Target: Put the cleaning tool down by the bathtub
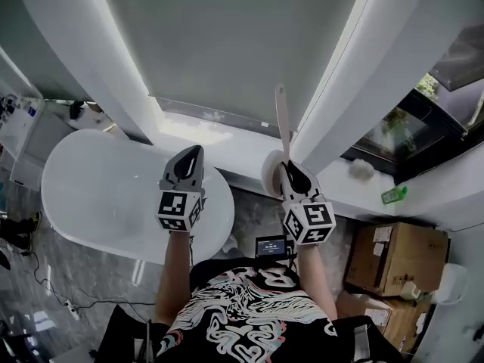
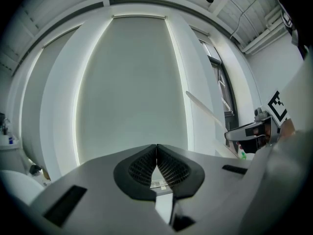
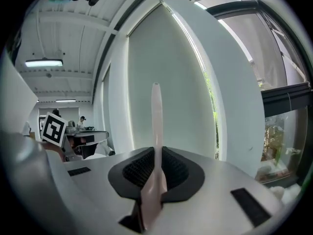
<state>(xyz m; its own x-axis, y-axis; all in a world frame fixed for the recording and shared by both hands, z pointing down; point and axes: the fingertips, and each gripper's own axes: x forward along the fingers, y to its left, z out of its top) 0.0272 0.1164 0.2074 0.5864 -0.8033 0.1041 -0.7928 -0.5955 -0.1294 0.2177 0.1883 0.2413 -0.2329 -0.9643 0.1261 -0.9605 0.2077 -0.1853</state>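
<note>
The right gripper clamps the cleaning tool by its thin handle, upright, right of the bathtub. The left gripper is closed and empty. Lower the tool gently beside the bathtub before letting go.

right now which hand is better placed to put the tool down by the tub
Right. The right tongs are shut on the tool, gripping its handle, while the left tongs are shut with nothing between them. The tub sits below, on the left side in the head view.
</note>
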